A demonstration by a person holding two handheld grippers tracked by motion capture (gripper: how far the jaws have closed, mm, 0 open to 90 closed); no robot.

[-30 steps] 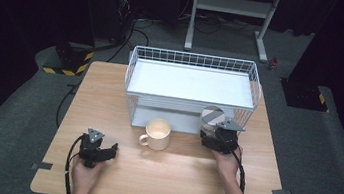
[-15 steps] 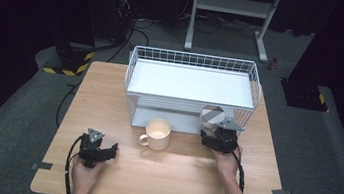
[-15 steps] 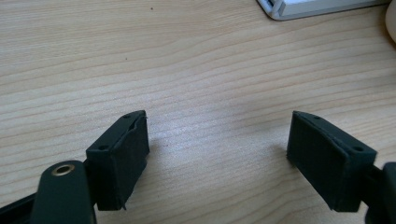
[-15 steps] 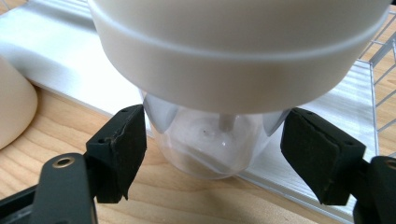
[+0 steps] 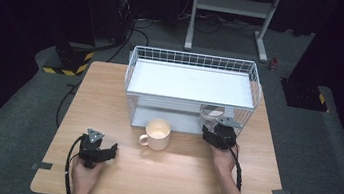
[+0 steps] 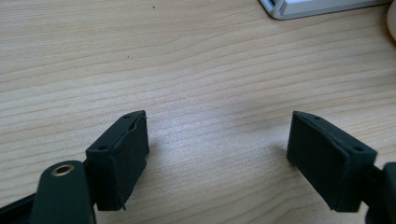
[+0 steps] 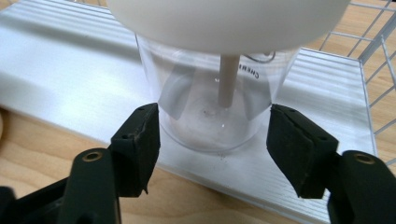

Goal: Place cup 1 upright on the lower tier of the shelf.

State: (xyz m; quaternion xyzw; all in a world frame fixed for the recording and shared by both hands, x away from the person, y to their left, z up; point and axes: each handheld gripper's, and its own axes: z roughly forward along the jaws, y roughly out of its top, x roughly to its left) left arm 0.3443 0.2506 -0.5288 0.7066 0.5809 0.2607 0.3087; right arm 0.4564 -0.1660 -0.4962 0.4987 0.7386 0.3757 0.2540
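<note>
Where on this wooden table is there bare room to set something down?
Free: the wooden table's left part beside the white wire rack, and the front strip between both hands. Crowded: around the cream ceramic mug and the clear plastic cup under the rack.

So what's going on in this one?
A person at a wooden table holds a gripper in each hand. The right gripper reaches into the lower shelf of a white wire rack, its jaws either side of a clear plastic cup with a stick inside; they have just been closing, and a gap shows beside the right one. The left gripper rests open over bare wood. A cream ceramic mug stands in front of the rack.
</note>
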